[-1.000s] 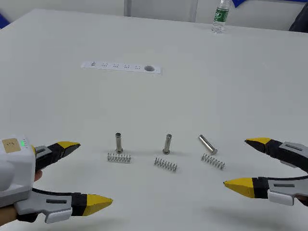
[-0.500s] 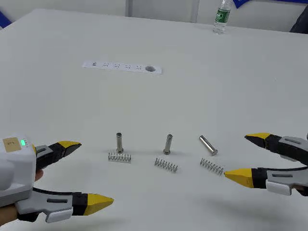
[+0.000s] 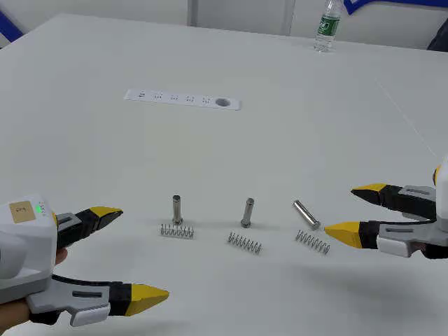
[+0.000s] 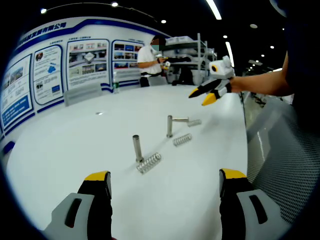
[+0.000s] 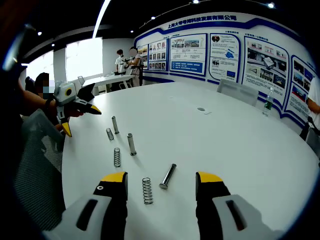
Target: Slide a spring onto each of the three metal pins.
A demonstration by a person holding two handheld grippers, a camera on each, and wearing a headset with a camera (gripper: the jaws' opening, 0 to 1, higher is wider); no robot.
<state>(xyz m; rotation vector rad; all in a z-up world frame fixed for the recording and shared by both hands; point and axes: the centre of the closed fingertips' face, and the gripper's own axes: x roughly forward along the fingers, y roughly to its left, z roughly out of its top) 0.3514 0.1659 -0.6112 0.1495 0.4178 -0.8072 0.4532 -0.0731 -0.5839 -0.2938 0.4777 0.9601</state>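
Three metal pins sit in a row on the white table: the left pin (image 3: 176,208) and middle pin (image 3: 248,211) stand upright, the right pin (image 3: 306,214) lies on its side. In front of each lies a spring: left spring (image 3: 176,230), middle spring (image 3: 244,243), right spring (image 3: 312,242). My left gripper (image 3: 133,255) is open at the lower left, apart from everything. At the right my right gripper (image 3: 353,211) is open, its lower tip close to the right spring. In the right gripper view that spring (image 5: 147,190) and the lying pin (image 5: 167,176) lie between the fingertips (image 5: 116,178).
A white power strip (image 3: 182,99) lies flat further back on the table. A plastic bottle (image 3: 325,26) stands at the far edge. People stand in the background of the gripper views. The table (image 3: 294,147) is bare around the pins.
My right gripper has moved left and inward toward the right spring and lying pin. The left gripper has stayed put. The head camera shifted slightly.
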